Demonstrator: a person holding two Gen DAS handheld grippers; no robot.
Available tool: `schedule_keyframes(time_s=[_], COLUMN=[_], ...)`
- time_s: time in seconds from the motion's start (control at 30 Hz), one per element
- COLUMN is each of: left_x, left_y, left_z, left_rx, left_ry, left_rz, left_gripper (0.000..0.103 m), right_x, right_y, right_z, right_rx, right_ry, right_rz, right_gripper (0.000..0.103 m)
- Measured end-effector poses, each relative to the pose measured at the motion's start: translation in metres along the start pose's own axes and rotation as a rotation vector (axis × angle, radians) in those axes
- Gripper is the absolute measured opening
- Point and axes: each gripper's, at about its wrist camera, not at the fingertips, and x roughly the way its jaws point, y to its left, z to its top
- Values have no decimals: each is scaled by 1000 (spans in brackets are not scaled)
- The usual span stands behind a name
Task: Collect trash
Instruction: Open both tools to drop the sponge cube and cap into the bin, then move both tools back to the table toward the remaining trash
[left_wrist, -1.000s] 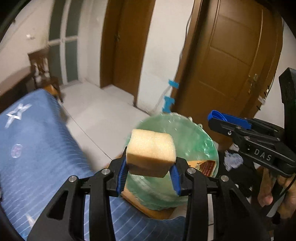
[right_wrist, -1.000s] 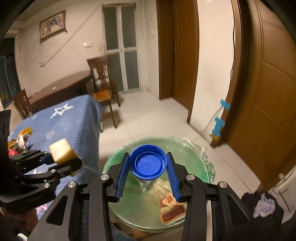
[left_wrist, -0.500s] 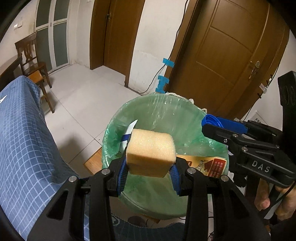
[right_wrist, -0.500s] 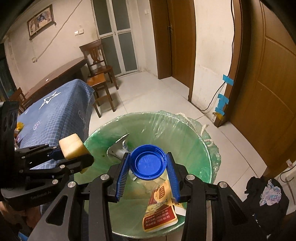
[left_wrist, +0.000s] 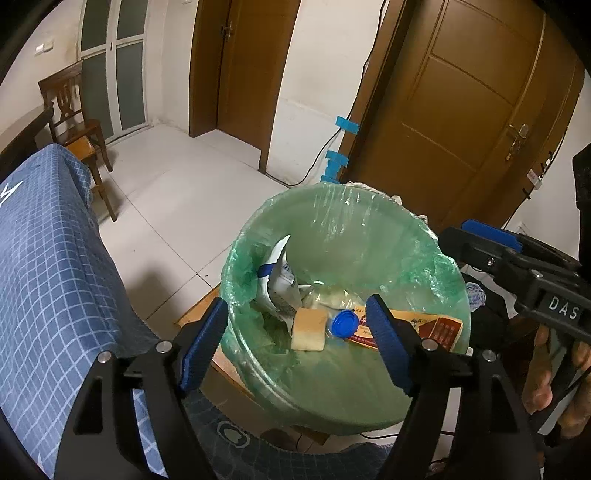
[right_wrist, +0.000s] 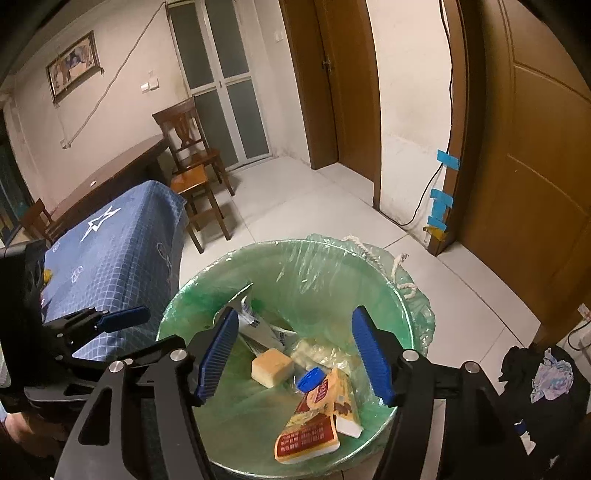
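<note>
Both hand-held grippers opened, sponge and blue cap dropped into bin

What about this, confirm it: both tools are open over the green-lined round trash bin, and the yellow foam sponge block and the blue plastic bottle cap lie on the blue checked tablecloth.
One part is wrong. The yellow foam sponge block and the blue plastic bottle cap lie inside the green-lined round trash bin, not on the blue checked tablecloth; the right wrist view shows this. Both the left tool and the right tool are indeed open over it.
</note>
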Motion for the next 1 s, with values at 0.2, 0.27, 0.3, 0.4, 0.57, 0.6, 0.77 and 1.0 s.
schedule_keyframes(time_s=[0.2,0.27,0.3,0.4,0.57,0.6,0.77,1.0], left_x=[-26,-42,-49,-86,-147,-164,-235,-311], left_y=[2,5,7,23,68,85,157,251], left_z=[-13,-24,-28,-54,-99,-113,-168,-237], left_rx=[10,8,6,-9,-71,-105,-284,-593], left_ry=[-25,-40,-48,-91,-154,-163,-231,-340], left_rz=[11,15,18,41,117,136,252,397], left_gripper=[74,74,77,80,83,83,84,84], right_x=[-31,-54,-61,-86,-96,-96,-90,-73], right_y=[23,42,50,86,143,155,220,305], right_z=[-9,-22,-28,-58,-94,-99,-116,-124], right_rx=[-49,-75,-86,-123,-163,-172,-273,-373], right_ry=[-83,-157,-183,-258,-241,-233,-186,-109], right_rz=[-4,15,25,79,206,235,331,469], right_gripper=[67,71,74,81,86,86,86,86])
